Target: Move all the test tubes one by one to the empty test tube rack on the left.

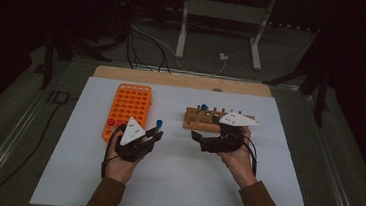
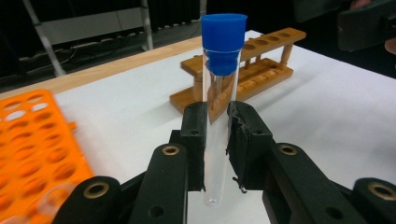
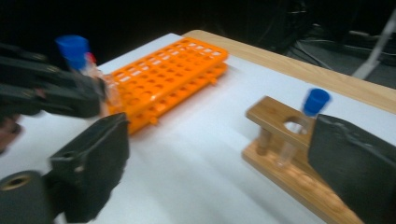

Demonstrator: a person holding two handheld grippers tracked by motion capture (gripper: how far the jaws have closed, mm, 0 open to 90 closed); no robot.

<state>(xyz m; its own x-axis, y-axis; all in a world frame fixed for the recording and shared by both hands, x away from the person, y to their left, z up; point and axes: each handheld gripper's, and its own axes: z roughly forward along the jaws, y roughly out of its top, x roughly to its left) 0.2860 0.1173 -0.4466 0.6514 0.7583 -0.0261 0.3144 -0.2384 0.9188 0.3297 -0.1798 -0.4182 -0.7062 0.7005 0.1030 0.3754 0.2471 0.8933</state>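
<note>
Blue-capped test tube (image 2: 219,107) stands upright, clamped between the pads of my left gripper (image 2: 217,144), held above the white desk (image 1: 174,182) just right of the orange rack (image 1: 127,109). My right gripper (image 3: 219,154) has its jaws spread wide with nothing between them, near the wooden rack (image 1: 209,119), where another blue-capped tube (image 3: 303,122) sits.

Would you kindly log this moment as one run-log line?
left gripper: shut on blue-capped tube | right gripper: open, nothing between | wooden rack: one capped tube
</note>
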